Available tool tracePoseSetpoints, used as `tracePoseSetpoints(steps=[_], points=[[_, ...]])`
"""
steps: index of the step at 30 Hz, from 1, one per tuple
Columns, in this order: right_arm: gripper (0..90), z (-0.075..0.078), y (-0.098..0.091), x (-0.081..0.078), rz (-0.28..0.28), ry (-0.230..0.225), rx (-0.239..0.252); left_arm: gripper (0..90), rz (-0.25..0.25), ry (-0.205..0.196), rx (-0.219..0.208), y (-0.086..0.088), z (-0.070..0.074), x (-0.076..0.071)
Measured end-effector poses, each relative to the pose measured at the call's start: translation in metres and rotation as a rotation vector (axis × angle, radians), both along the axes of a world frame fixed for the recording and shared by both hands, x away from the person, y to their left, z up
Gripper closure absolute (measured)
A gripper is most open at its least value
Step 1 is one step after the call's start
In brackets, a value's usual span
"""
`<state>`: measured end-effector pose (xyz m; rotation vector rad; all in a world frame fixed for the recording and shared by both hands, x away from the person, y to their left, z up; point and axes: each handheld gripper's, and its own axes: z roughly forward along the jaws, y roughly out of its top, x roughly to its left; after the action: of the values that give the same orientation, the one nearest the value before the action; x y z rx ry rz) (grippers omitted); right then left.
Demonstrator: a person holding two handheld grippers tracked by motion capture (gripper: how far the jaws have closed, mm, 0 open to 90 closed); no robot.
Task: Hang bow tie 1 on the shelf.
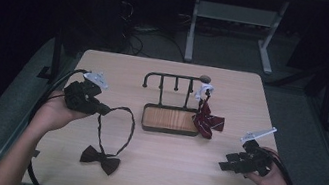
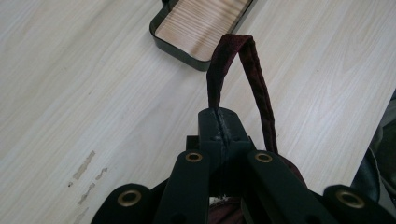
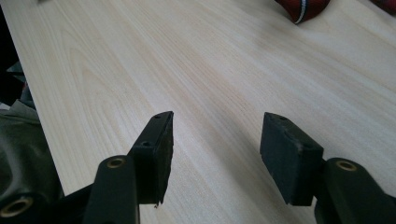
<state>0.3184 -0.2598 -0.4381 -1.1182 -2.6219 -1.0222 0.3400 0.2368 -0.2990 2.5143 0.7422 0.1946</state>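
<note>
A dark bow tie (image 1: 100,159) lies on the table's near left, and its thin strap (image 1: 119,125) loops up from it. My left gripper (image 1: 101,109) is shut on that strap, holding the loop off the table. In the left gripper view the maroon strap (image 2: 236,46) arches out from between the closed jaws of the left gripper (image 2: 219,119). My right gripper (image 1: 224,164) hovers at the near right, open, with only bare wood between the pads of the right gripper (image 3: 215,149). A red striped bow tie (image 1: 207,121) hangs from the right end of the black rack (image 1: 175,78).
The rack stands on a dark-rimmed wooden tray base (image 1: 170,120) at the table's middle; its near corner is the tray base (image 2: 201,25) in the left gripper view. Part of the red bow tie (image 3: 302,8) lies at the top of the right gripper view. Cables trail off both table sides.
</note>
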Motion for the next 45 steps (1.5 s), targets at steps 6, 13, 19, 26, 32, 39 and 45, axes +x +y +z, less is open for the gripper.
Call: tracePoseSetpoints(steps=[6, 13, 19, 26, 32, 39, 45], points=[[44.0, -0.001, 0.0, 0.001, -0.005, 0.005, -0.002, 90.0, -0.009, -0.003, 0.0, -0.002, 0.005, 0.0], [44.0, 0.001, 0.0, 0.001, -0.008, 0.002, -0.005, 90.0, -0.015, -0.012, 0.01, -0.006, 0.012, 0.0], [44.0, 0.001, 0.002, 0.001, -0.003, -0.004, -0.013, 90.0, -0.023, -0.017, 0.02, -0.009, 0.019, 0.001], [44.0, 0.002, 0.002, 0.0, -0.001, -0.003, -0.01, 90.0, -0.018, -0.018, 0.018, -0.01, 0.025, 0.006], [44.0, 0.001, 0.001, 0.0, -0.003, -0.006, -0.013, 90.0, -0.013, -0.018, 0.017, -0.01, 0.03, 0.01], [44.0, 0.002, 0.002, 0.0, 0.001, -0.003, -0.012, 90.0, -0.014, -0.02, 0.018, -0.011, 0.034, 0.01], [44.1, 0.003, 0.002, -0.001, -0.003, -0.004, -0.01, 90.0, -0.016, -0.02, 0.019, -0.012, 0.037, 0.013]])
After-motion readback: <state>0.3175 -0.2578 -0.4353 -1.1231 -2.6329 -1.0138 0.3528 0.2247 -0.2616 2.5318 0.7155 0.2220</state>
